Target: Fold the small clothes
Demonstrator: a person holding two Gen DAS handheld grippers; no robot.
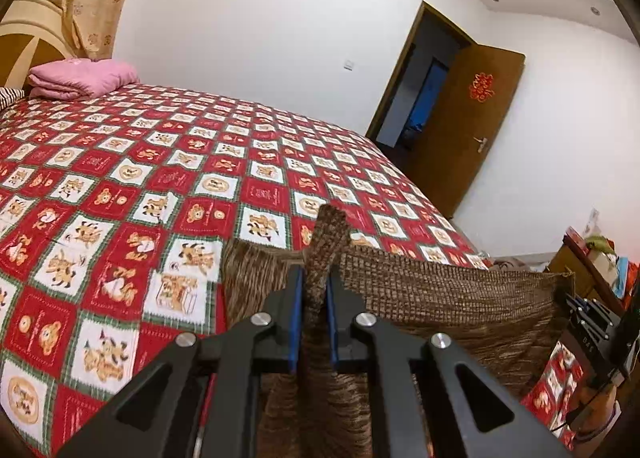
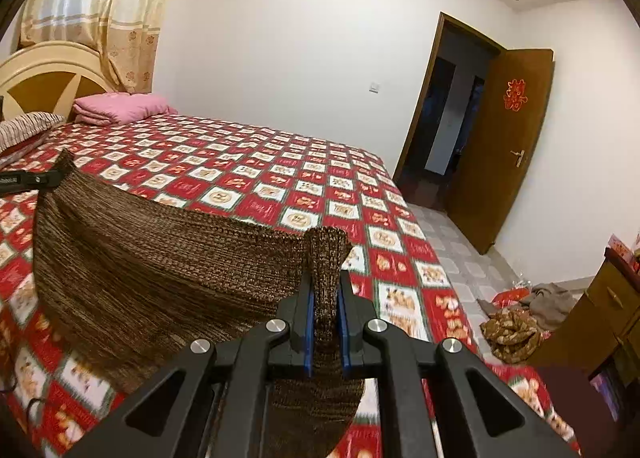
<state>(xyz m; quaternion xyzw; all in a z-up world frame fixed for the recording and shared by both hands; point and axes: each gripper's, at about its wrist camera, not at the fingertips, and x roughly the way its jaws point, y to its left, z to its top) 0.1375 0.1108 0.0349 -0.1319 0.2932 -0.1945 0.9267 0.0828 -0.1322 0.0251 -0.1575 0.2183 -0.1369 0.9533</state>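
- Brown knitted garment hangs stretched between the two grippers, above the bed.
- Left gripper is clamped on one corner of the knit; a strip of it stands up between the blue pads.
- Right gripper is pinched on the opposite corner in the same way, the cloth sagging away to its left.
- In the right wrist view the left gripper's dark tip shows at the far end of the stretched edge.
- Beneath both grippers lies a red and white checked bedspread printed with cartoon bears; the small writing in its squares is too blurred to read.
- Far ahead and left of the grippers, a folded pink blanket sits by the headboard, with a striped pillow beside it.
- Ahead and right stands an open wooden door bearing a red paper double-happiness emblem.
- Right of the right gripper, crumpled clothes lie on the tiled floor near a wooden cabinet.
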